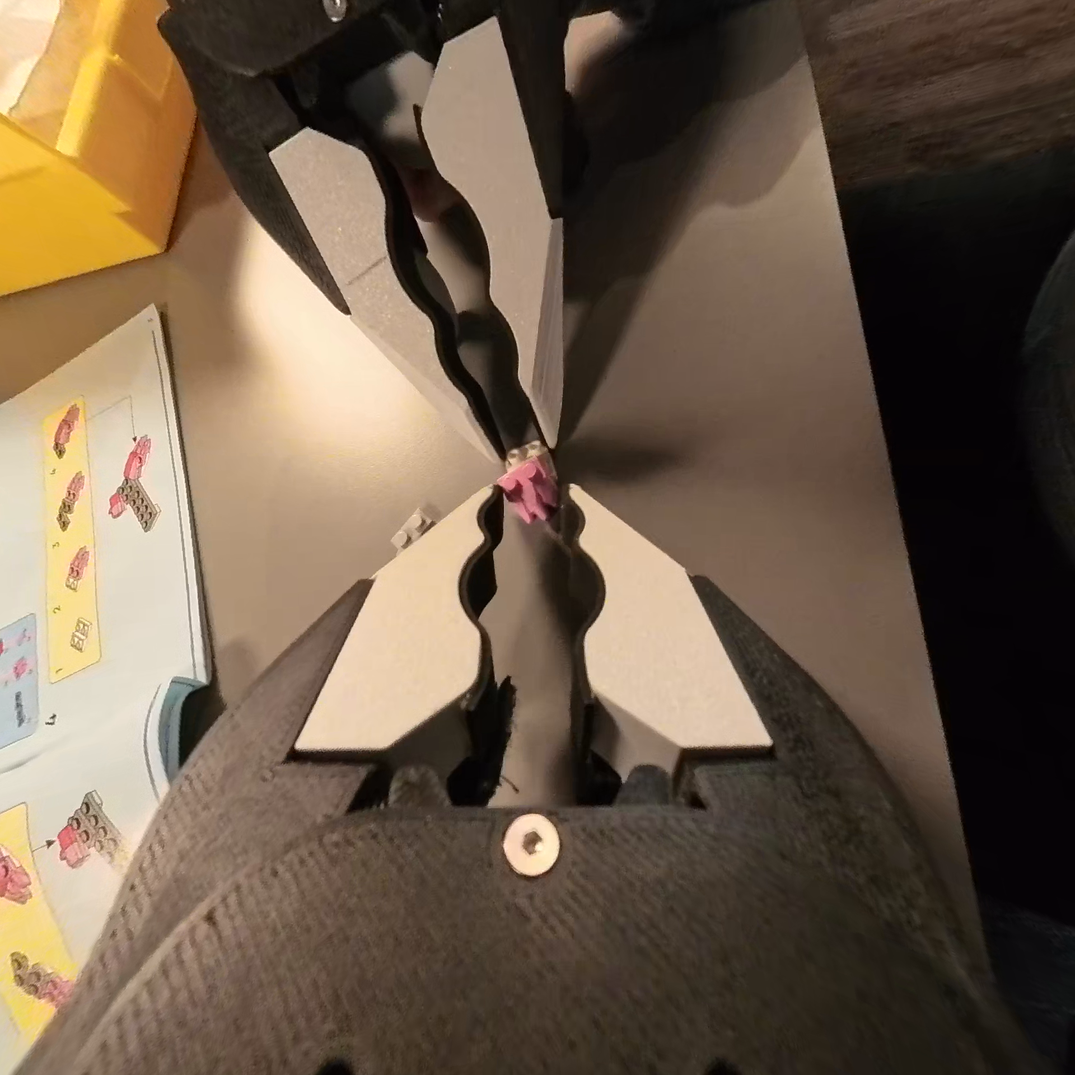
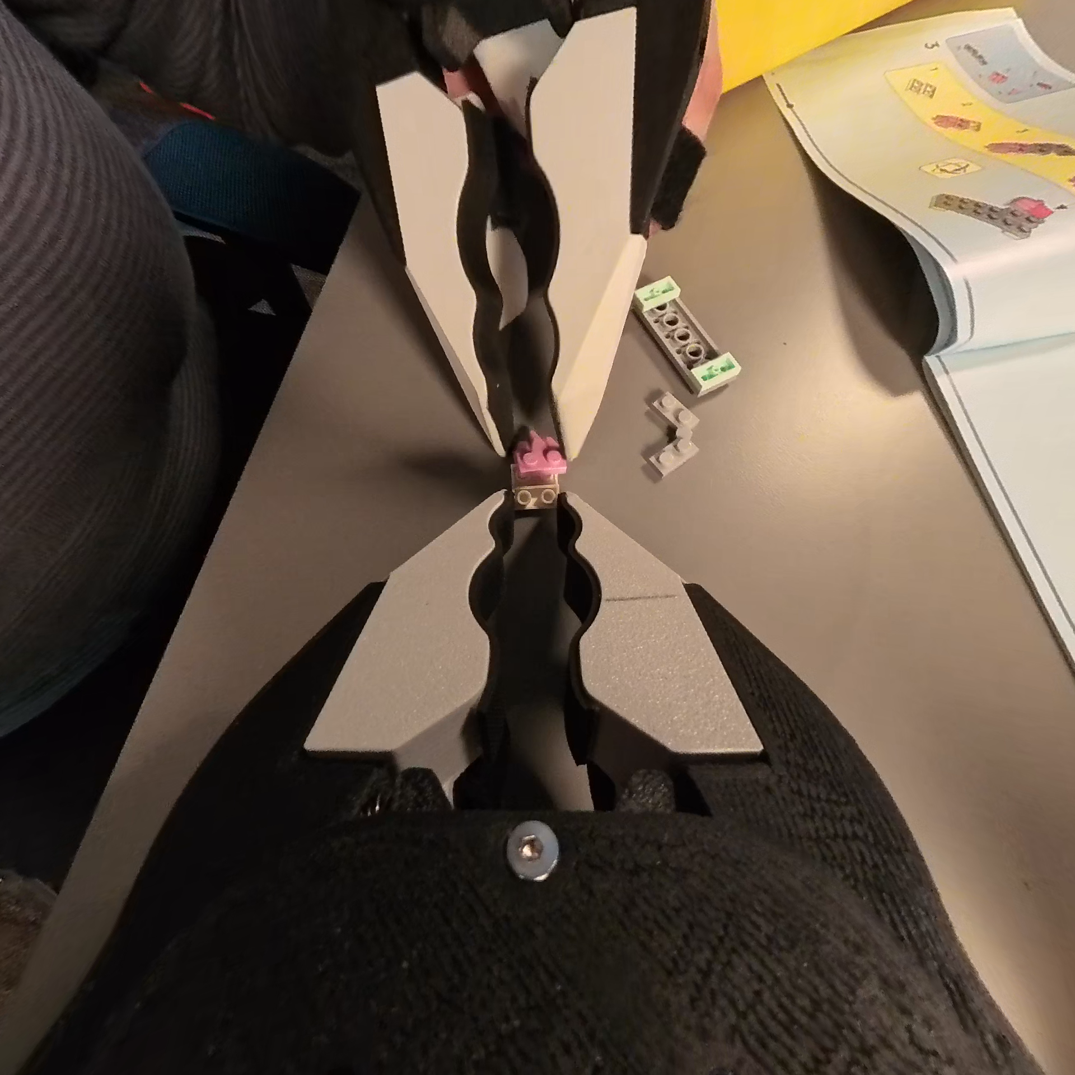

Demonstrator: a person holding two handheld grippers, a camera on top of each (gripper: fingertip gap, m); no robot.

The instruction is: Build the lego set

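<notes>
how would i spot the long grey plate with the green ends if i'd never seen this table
Start at the open instruction booklet on the table's right side. Just left of its lower corner lies the long grey plate. Mint-green tiles cap both ends, unlike the small plain grey plates beside it.

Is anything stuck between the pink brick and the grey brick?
No, nothing visible. The pink brick, in the left gripper's jaws, sits right against the grey brick in the right gripper's jaws. The loose grey plates lie off to the side on the table.
</notes>
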